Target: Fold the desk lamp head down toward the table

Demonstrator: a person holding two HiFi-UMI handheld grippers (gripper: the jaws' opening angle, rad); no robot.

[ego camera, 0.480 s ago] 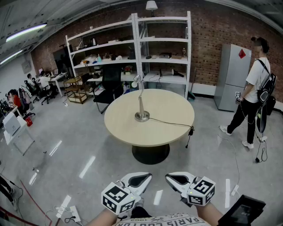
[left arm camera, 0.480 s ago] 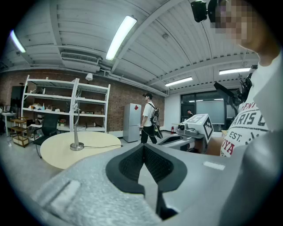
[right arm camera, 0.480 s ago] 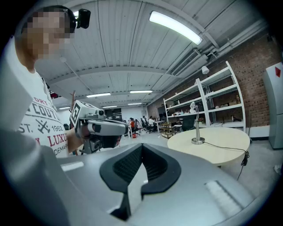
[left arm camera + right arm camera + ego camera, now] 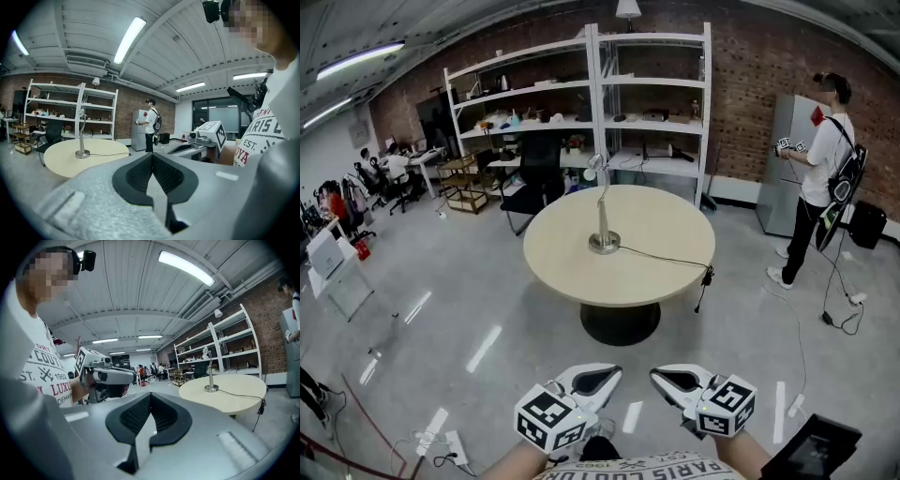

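The round, pale surface (image 4: 661,225) stands out in the middle of the room on a dark pedestal. The desk lamp (image 4: 603,214) is upright near its centre. Its round metal base (image 4: 604,246) sits flat on the top, and a slim stem rises straight from it. The lamp head (image 4: 592,169) is raised at the top of the stem and leans off to the left. A thin black cord (image 4: 666,259) runs from the base across the top to the right and drops over the edge.

The person holding the tools is well back from the surface, with a stretch of shiny grey floor (image 4: 487,309) between. The left claw (image 4: 600,378) and the right claw (image 4: 673,379) are held low, side by side and near each other. Both point roughly toward the surface, and neither touches the lamp. In the left gripper view the dark pads meet along one line with nothing between them, so that claw is closed and empty. The right gripper view shows the same, jaws pressed together on nothing.

Behind the surface, white shelving (image 4: 581,94) stands against a brick wall (image 4: 750,66). A black chair (image 4: 534,173) is in front of it. Off to the right, another person (image 4: 820,173) stands by a grey fridge (image 4: 776,164).
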